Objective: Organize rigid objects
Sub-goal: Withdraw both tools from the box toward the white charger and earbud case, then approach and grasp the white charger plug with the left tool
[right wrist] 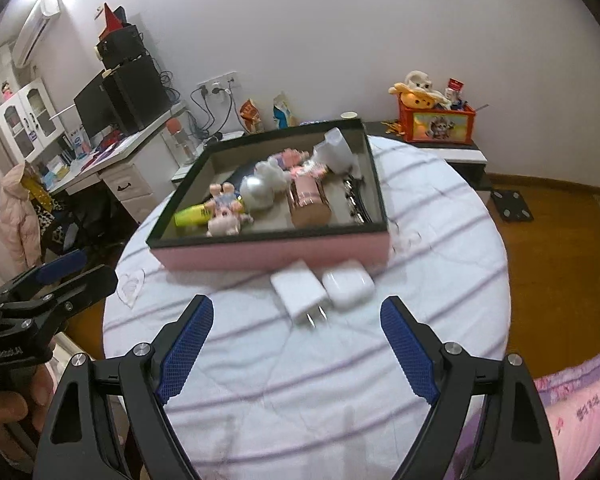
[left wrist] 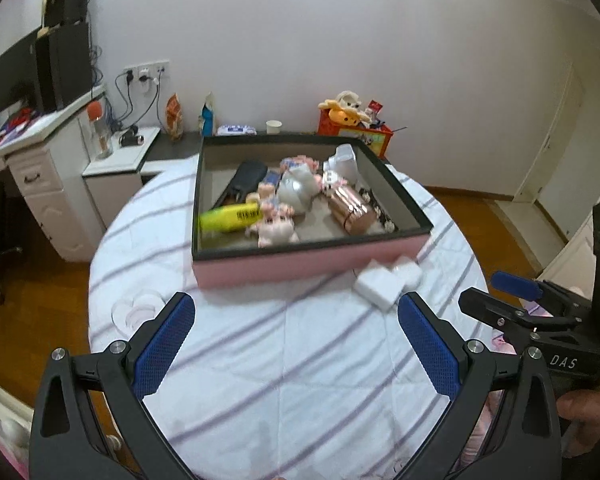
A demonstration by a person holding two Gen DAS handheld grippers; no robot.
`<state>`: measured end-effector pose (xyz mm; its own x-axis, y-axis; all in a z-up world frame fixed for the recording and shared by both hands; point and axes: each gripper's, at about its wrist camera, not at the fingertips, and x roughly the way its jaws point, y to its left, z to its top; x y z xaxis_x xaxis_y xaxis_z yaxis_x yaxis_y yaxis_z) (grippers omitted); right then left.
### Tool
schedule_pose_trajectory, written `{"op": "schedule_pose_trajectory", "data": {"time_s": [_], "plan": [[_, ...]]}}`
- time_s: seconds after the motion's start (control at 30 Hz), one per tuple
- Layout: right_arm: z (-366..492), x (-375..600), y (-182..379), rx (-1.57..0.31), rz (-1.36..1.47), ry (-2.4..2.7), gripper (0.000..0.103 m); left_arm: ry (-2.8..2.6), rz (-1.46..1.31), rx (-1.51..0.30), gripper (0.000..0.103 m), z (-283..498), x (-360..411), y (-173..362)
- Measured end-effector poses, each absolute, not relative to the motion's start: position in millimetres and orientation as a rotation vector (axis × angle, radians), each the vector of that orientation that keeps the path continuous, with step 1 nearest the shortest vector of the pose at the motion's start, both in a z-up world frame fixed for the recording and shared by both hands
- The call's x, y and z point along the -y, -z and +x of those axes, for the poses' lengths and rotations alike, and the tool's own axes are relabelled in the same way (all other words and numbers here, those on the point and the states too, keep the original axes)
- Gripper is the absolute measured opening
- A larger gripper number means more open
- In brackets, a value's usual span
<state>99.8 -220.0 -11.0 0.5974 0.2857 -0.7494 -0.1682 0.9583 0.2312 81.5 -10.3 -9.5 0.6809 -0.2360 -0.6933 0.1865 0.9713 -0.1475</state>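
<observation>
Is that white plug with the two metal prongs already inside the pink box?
No, the white charger plug lies on the striped cloth outside the pink box, beside a white earbud case.

Striped cloth covers the worktop (right wrist: 440,240), a smooth white plastic charger (right wrist: 300,292) and glossy earbud case (right wrist: 348,284) lie on it, the rose bottle (right wrist: 308,200) gleams metallic.

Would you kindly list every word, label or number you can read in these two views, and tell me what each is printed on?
"DAS": white letters on the black body of the right gripper, seen in the left wrist view.
Barcode on the yellow tube in the pink box: digits too blurred to read.
Lettering on the left gripper body in the right wrist view: unreadable.
Print on the orange toy box and the snack bags: too small to read.
</observation>
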Motion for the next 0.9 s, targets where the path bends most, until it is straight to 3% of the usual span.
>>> {"op": "schedule_pose_trajectory", "data": {"time_s": [0.57,0.9], "plan": [[74,243,33,-0.917,0.203,-0.235,0.087,0.270,-0.058,-0.819,0.103,67,40,34],[78,279,41,-0.923,0.244,-0.143,0.087,0.383,0.040,-0.868,0.102,123,92,83]]}}
